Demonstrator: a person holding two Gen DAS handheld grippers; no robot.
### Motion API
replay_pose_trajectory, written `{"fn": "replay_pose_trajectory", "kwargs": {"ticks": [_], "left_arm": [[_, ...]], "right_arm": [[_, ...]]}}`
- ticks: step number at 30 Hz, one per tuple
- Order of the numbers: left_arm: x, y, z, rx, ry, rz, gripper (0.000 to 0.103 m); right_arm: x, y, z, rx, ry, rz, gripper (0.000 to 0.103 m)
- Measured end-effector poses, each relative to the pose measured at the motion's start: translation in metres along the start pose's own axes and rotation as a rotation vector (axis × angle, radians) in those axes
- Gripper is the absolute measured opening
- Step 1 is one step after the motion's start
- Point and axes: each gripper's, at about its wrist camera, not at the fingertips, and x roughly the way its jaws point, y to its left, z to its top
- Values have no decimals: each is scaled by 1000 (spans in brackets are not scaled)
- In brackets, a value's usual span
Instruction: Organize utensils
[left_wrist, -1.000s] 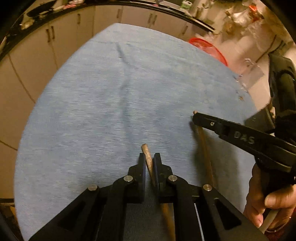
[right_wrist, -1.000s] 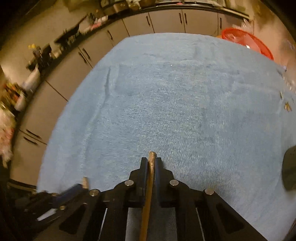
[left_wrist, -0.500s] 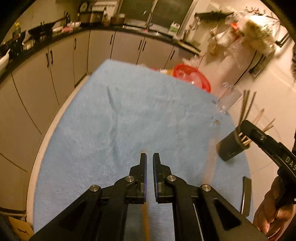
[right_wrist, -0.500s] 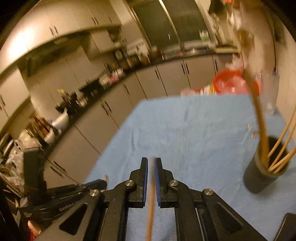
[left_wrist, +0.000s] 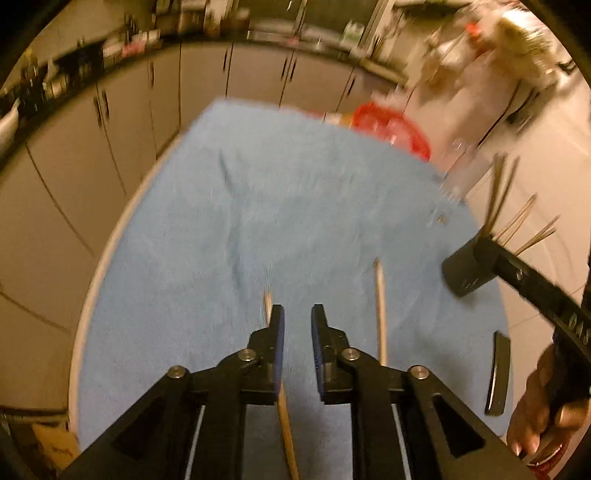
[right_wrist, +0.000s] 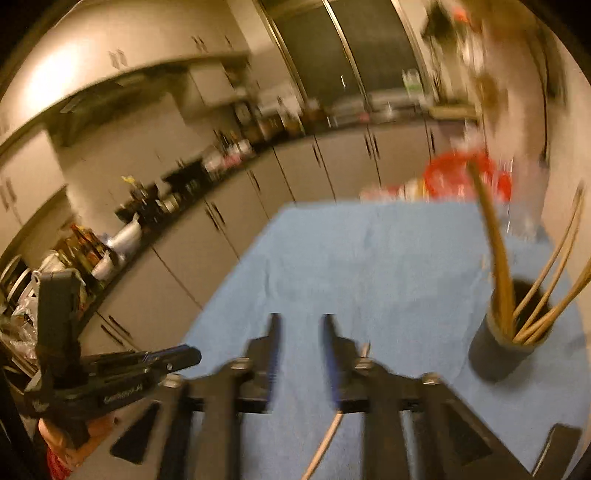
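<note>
Both sets of tongs now stand spread, where half a second ago each was pressed together on a wooden chopstick. The left tongs (left_wrist: 297, 321) have a clear gap between their blue-lined fingers, and one chopstick (left_wrist: 284, 417) lies on the blue towel (left_wrist: 258, 221) beneath them, its tip (left_wrist: 267, 301) showing just past the left finger and its shaft running back under the gap; whether it touches that finger cannot be told. A second chopstick (left_wrist: 380, 314) lies on the towel just to the right, roughly parallel to the first and apart from it; earlier it was only a blur there.

In the right wrist view the right tongs (right_wrist: 301, 325) are also parted, with motion blur across their fingers. A pale stick (right_wrist: 325, 443) shows low between the finger bases, no longer rising straight up through the gap as it did before; whether it rests on the cloth cannot be told.

The dark utensil holder (right_wrist: 498, 350) stands upright on the towel near the desk's right edge, with several chopsticks (right_wrist: 495, 251) leaning out of it. It sits in much the same place as before. From the left camera the holder (left_wrist: 465, 269) is partly hidden behind the right tool's arm. A flat dark strip (left_wrist: 498, 373) lies on the towel near the right edge, and a red basket (left_wrist: 391, 129) sits beyond the far end of the desk.
</note>
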Motion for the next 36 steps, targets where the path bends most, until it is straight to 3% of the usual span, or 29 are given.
{"fn": "replay_pose_trajectory", "kwargs": {"ticks": [4, 6, 11, 14, 21, 24, 26, 29, 31, 36], "left_arm": [[45, 3, -7, 0, 99, 124, 15], [59, 5, -10, -12, 130, 148, 15], [85, 1, -6, -17, 155, 156, 17], [89, -3, -2, -11, 134, 194, 7], [82, 24, -1, -57, 144, 149, 7], [83, 28, 3, -50, 152, 137, 7], [87, 29, 8, -41, 146, 144, 7], [90, 26, 12, -46, 123, 137, 7], [87, 25, 13, -55, 114, 73, 7], [40, 18, 18, -36, -22, 24, 7]], "right_arm": [[48, -30, -2, 82, 124, -63, 41], [61, -42, -5, 127, 154, -70, 41], [77, -52, -6, 144, 194, -95, 41], [92, -52, -6, 132, 234, -127, 41], [141, -53, -10, 79, 346, -232, 39], [152, -42, -6, -2, 340, -299, 30], [159, -32, -7, -70, 347, -337, 13], [161, -29, -7, -79, 351, -319, 9], [156, -29, -7, -43, 333, -269, 8], [97, -16, 4, -22, 160, -161, 7]]}}
